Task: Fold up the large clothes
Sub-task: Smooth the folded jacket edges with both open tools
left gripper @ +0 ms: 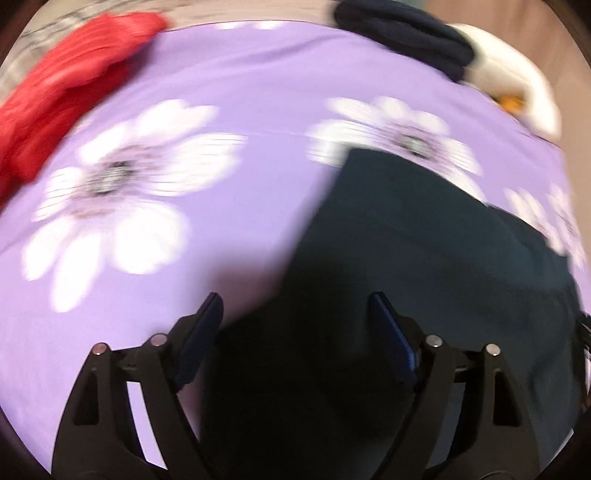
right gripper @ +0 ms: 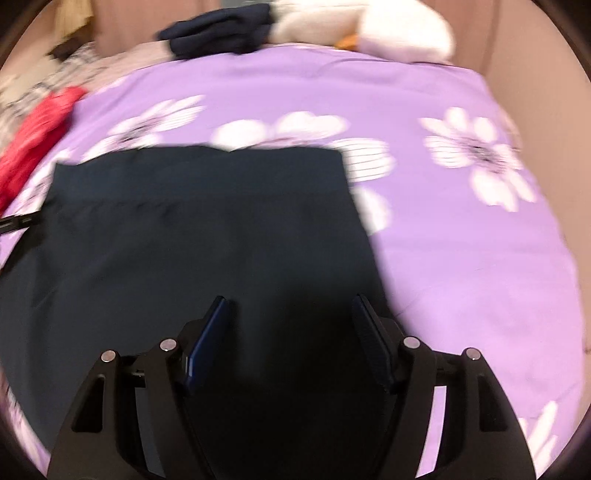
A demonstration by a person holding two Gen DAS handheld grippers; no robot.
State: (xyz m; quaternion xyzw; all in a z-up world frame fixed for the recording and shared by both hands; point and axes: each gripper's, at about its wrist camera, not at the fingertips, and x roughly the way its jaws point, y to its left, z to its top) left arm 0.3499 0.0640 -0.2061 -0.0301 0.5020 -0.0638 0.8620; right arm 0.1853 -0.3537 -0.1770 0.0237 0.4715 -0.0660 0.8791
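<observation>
A large dark blue-green garment (right gripper: 203,229) lies flat on a purple bedspread with white flowers (right gripper: 461,258), its far hem straight across. In the left wrist view the same garment (left gripper: 424,258) fills the lower right, and its left edge runs down between my fingers. My left gripper (left gripper: 295,299) is open just above that left edge, with nothing pinched. My right gripper (right gripper: 291,300) is open over the garment's near right part, close to its right edge, and its pads grip nothing. Both views are blurred.
A red garment (left gripper: 66,85) lies crumpled at the far left of the bed, also seen as the red garment (right gripper: 37,136). At the far edge sit a folded dark navy cloth (right gripper: 221,33) and a white plush toy (right gripper: 369,29). The purple bedspread (left gripper: 240,92) spreads around them.
</observation>
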